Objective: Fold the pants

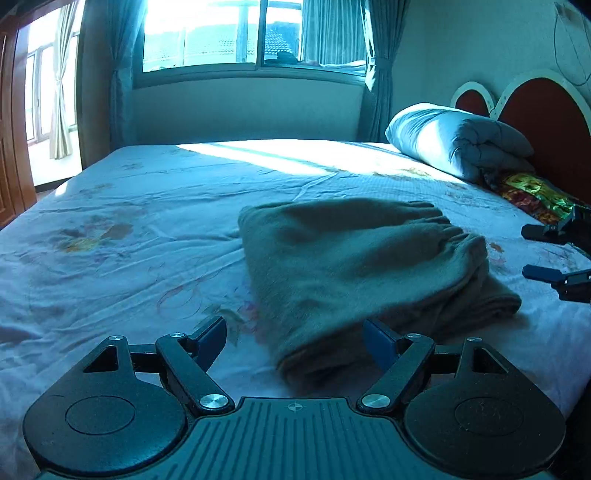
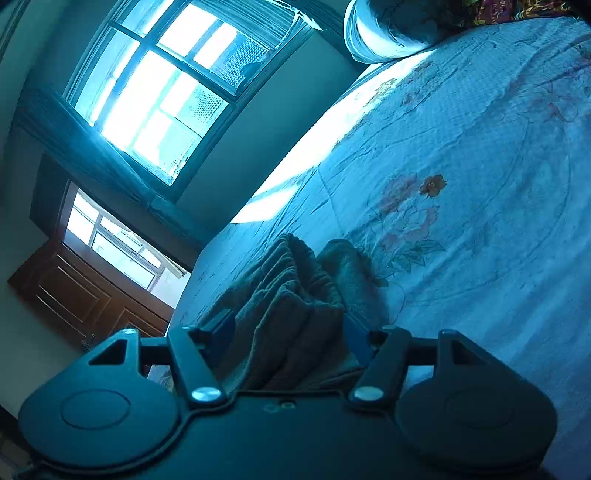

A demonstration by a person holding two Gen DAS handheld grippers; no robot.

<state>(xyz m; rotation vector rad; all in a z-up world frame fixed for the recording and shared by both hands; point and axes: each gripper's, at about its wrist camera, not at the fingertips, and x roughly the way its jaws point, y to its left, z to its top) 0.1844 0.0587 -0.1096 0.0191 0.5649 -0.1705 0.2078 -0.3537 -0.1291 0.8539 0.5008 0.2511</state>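
Note:
The grey-brown pants (image 1: 351,258) lie folded into a thick rectangle on the bed sheet (image 1: 147,240), with the gathered waistband toward the right. My left gripper (image 1: 293,328) stands open at the bundle's near corner; its right finger overlaps the cloth edge and neither pad presses on it. My right gripper (image 1: 524,251) shows at the right edge, rolled on its side, its jaws apart just off the waistband end. In the right wrist view the pants (image 2: 291,280) fill the gap between the spread fingers of that gripper (image 2: 288,319), and no pad is seen pinching them.
A rolled quilt (image 1: 450,140) and a colourful cloth (image 1: 528,192) lie against the red headboard (image 1: 546,122) at the right. A window (image 1: 221,33) with curtains is behind the bed. A wooden door (image 1: 11,147) stands at the far left. The flowered sheet (image 2: 480,184) is wrinkled.

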